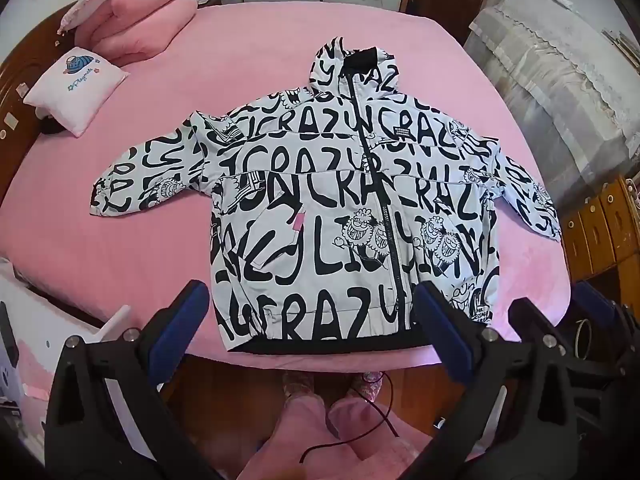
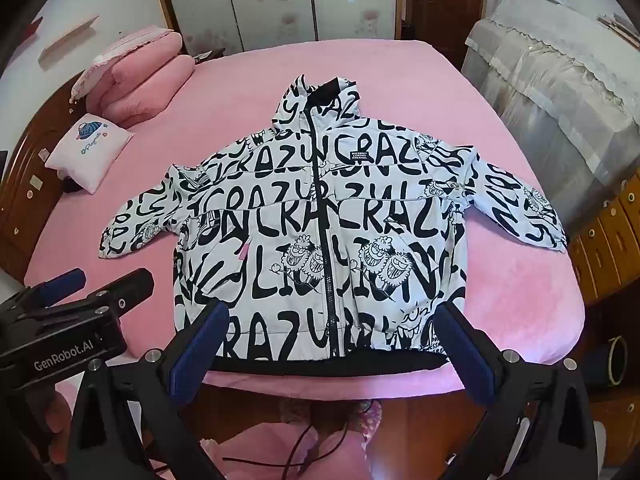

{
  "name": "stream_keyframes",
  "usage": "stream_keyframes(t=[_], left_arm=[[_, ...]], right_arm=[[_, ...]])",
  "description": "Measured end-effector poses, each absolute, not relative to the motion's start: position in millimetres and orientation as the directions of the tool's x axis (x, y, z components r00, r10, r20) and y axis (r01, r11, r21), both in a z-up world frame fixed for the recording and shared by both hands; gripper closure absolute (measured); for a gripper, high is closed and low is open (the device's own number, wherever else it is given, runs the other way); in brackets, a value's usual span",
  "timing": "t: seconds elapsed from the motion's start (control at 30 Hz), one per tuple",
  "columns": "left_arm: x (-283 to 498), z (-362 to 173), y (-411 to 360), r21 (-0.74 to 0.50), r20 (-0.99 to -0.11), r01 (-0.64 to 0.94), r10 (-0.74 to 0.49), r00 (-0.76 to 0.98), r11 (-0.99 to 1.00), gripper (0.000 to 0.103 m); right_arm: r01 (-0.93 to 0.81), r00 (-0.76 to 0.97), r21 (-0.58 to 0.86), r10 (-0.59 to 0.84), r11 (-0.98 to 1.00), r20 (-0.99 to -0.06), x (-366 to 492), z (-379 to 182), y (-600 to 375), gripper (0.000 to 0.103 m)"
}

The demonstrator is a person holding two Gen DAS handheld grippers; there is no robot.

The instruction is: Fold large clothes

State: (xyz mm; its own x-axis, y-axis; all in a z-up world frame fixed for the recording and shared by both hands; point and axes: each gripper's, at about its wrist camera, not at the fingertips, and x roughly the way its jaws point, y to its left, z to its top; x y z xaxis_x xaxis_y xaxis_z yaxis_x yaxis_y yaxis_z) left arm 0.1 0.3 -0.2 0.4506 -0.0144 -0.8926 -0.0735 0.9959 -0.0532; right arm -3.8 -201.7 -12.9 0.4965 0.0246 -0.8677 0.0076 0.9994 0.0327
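Observation:
A white hooded jacket (image 1: pixel 320 200) covered in black lettering lies face up on the pink bed (image 1: pixel 100 248). It is zipped, its sleeves are spread to both sides and its black hem sits at the near edge. My left gripper (image 1: pixel 310 288) hovers open above the hem's left half with nothing between its blue pads. In the right wrist view the same jacket (image 2: pixel 320 220) fills the middle. My right gripper (image 2: pixel 331 310) hangs open over the hem, holding nothing. The left gripper (image 2: pixel 110 278) shows at the left there, and the right gripper (image 1: pixel 560 300) at the right edge of the left wrist view.
Pink pillows (image 1: pixel 136 20) and a small white cushion (image 1: pixel 76 80) lie at the bed's far left by a wooden headboard. Cloth-covered furniture (image 1: pixel 540 60) and wooden drawers (image 1: pixel 600 232) stand to the right. A person's legs (image 1: pixel 340 420) and a black cable are below.

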Motion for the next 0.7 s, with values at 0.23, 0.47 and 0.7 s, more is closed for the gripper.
stream_keyframes(t=[0.23,0.47,0.7], left_arm=[[0.0,0.2,-0.2,-0.038,-0.892,-0.074,-0.001,0.452,0.997,0.002],[2.0,-1.3,0.1,-0.038,-0.891,-0.073,0.0,0.455,0.997,0.002],[2.5,-0.9,-0.4,-0.035,-0.892,-0.073,0.002,0.453,0.997,0.002]], right_arm=[[0.007,0.494,0.038,0.03,0.999,-0.869,-0.7,-14.4,-201.9,0.0],[0.011,0.496,0.037,0.027,0.999,-0.868,-1.0,-13.7,-204.0,0.0],[0.009,0.493,0.039,0.03,0.999,-0.869,1.1,-15.0,-202.6,0.0]])
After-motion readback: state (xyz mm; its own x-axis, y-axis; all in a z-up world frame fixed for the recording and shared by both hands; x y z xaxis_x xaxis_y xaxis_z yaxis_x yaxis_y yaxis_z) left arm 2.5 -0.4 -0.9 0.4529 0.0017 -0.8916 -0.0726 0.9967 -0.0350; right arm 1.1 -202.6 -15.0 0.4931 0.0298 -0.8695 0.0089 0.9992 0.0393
